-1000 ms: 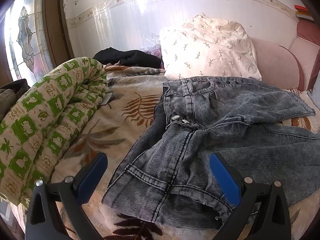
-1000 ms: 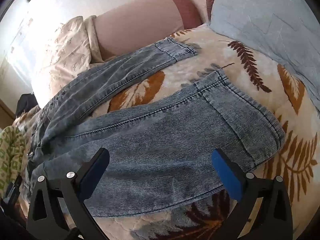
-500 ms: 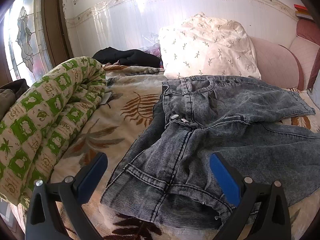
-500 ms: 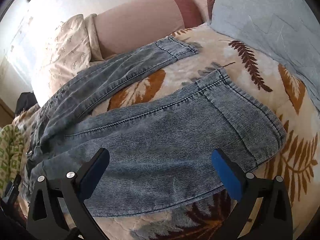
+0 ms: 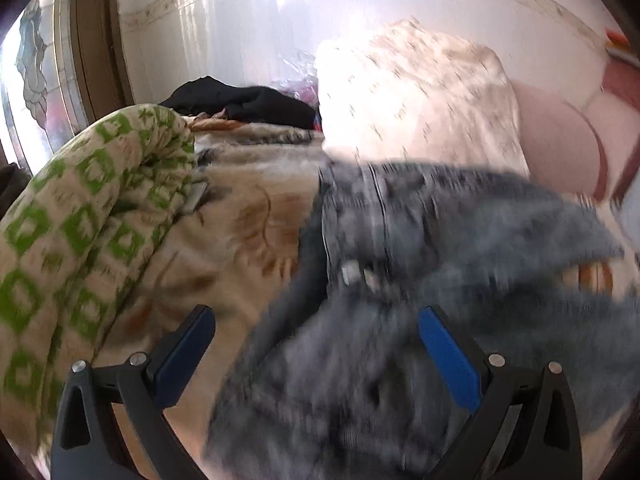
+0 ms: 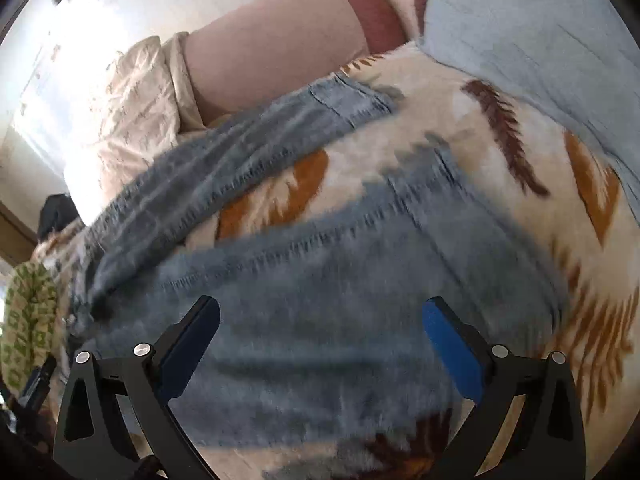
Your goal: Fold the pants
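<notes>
Grey-blue denim pants lie spread on a leaf-patterned blanket. In the left wrist view the waistband end (image 5: 400,264) with its buttons lies ahead of my left gripper (image 5: 316,344), which is open and empty just above the crumpled waist. In the right wrist view the two legs (image 6: 320,280) fan out towards their hems. My right gripper (image 6: 320,336) is open and empty over the near leg. Both views are motion-blurred.
A rolled green-and-cream quilt (image 5: 80,232) lies left of the pants. A floral pillow (image 5: 416,100) and dark clothes (image 5: 240,100) sit by the wall. A pink headboard (image 6: 280,40) and a light blue cushion (image 6: 540,32) border the far side.
Both grippers have moved forward and down towards the pants, blurring both views. The pants look larger and closer. Both grippers stay open.
</notes>
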The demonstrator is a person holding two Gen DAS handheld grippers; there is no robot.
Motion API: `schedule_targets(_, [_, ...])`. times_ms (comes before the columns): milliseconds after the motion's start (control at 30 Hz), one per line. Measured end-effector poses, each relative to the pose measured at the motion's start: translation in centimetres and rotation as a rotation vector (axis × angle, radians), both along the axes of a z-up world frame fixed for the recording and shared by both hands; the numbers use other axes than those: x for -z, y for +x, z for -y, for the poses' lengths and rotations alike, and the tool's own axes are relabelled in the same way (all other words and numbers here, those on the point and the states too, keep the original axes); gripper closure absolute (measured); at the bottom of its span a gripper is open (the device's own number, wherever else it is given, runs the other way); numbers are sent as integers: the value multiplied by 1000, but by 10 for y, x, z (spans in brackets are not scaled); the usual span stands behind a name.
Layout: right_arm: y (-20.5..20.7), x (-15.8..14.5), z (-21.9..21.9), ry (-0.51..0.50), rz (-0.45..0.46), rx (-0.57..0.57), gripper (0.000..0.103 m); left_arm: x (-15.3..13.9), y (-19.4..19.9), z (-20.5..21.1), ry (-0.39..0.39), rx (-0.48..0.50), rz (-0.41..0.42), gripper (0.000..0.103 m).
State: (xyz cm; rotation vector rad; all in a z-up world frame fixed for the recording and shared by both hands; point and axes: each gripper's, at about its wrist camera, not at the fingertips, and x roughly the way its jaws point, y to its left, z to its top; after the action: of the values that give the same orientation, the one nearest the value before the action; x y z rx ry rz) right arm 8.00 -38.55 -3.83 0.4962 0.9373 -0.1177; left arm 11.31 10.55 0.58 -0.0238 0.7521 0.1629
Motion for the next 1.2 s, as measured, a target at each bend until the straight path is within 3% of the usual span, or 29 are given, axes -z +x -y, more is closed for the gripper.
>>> schedule_targets(133, [72,-26,20,6,14,-65,0,-5,62,-18,4,-27,-35,0])
schedule_targets(267, [159,-34,46,-15,-2,-64,0,0,127,-38,-18,-60,-82,0])
schedule_targets(433, [248,-9,80,-28,-55,-13,3,19,199,-51,-72,-30,-168,0])
schedule_targets(500, [272,8,90,-25,-92,1,11,28,218,-53,-81,-36,-194,0])
schedule_targets(633, [300,37,101,-44,-120,39,17,39,239,-58,-108,-18,-219,0])
schedule_targets(667, [304,43,102,-46,-126,37,24,41,243,-60,-115,-16,-226,1])
schedule_targets(733, [312,55,102,-39,-149,23,30,44,250,-65,-135,-18,-237,5])
schedule_targets(800, [316,67,98,-63,-195,17,36,48,255,-69,-164,-21,-260,18])
schedule_targets(933, [314,68,86,-149,-181,3,39,55,259,-71,-240,-8,-282,21])
schedule_targets(1033, [309,68,84,-181,-177,16,53,58,258,-66,-277,13,-299,23])
schedule_targets(1133, [304,69,86,-187,-169,32,63,62,258,-61,-318,32,-323,38])
schedule_targets(1200, [296,70,88,-186,-155,44,68,64,258,-57,-369,50,-330,55])
